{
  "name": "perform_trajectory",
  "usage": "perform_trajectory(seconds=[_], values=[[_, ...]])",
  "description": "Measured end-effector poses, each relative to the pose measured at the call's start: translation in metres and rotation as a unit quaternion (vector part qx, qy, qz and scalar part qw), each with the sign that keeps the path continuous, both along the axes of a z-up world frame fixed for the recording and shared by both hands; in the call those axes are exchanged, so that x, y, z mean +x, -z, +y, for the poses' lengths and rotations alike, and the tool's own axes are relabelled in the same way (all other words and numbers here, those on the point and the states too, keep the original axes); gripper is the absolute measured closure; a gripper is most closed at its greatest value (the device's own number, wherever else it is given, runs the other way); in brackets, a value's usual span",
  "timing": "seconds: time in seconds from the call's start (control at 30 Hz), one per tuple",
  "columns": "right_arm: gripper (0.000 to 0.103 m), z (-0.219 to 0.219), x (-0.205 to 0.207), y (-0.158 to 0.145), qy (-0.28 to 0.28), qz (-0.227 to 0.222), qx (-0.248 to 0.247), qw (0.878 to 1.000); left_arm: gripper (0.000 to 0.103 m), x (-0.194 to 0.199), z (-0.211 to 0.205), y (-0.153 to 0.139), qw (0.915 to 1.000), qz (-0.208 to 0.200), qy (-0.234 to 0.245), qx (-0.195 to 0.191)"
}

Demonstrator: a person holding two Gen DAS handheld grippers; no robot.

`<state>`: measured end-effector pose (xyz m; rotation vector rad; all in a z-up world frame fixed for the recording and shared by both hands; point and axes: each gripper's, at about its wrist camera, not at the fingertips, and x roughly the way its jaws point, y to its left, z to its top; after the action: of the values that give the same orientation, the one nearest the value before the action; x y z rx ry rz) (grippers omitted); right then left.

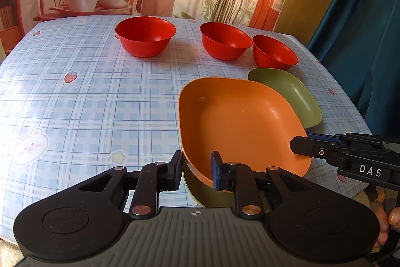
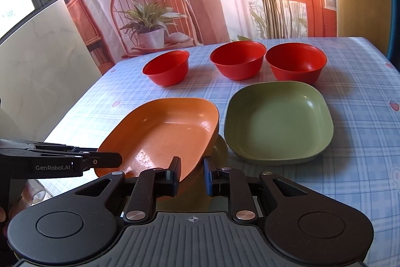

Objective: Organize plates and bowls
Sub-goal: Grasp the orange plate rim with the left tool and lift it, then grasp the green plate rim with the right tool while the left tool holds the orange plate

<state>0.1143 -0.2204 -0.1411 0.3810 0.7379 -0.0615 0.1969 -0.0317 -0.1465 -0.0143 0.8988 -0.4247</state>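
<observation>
An orange square plate (image 1: pixel 240 121) (image 2: pixel 162 131) hangs tilted over the table between both grippers. My left gripper (image 1: pixel 197 169) is shut on its near left rim, one finger outside the wall and one inside; from the right wrist it shows side-on (image 2: pixel 110 159). My right gripper (image 2: pixel 192 173) is shut on the opposite rim and reaches in from the right (image 1: pixel 300 144). Part of an olive-green plate (image 1: pixel 200 194) (image 2: pixel 221 148) shows under the orange one; I cannot tell whether they touch. Another green plate (image 1: pixel 292 94) (image 2: pixel 277 121) lies flat to the right.
Three red bowls (image 1: pixel 145 36) (image 1: pixel 225 41) (image 1: pixel 273 53) stand in a row at the back of the checked tablecloth (image 1: pixel 87 91). A printed backdrop hangs behind the table and a blue curtain (image 1: pixel 362 41) at the right. A person's fingers (image 1: pixel 390 217) hold the right gripper's handle.
</observation>
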Motion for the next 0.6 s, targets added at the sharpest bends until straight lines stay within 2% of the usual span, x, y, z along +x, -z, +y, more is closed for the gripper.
perform_trajectory(seconds=[0.43, 0.53, 0.6], values=[[0.083, 0.0, -0.01, 0.004, 0.003, 0.009, 0.007, 1.0, 0.072, -0.007, -0.004, 0.003, 0.9999, 0.006, 0.008, 0.002], [0.075, 0.001, -0.011, 0.004, 0.007, 0.012, 0.003, 1.0, 0.062, -0.009, -0.003, 0.003, 1.0, 0.005, 0.005, 0.001], [0.067, 0.0, -0.012, 0.003, 0.012, 0.009, -0.003, 1.0, 0.055, -0.01, -0.002, 0.001, 1.0, -0.002, -0.002, 0.003]])
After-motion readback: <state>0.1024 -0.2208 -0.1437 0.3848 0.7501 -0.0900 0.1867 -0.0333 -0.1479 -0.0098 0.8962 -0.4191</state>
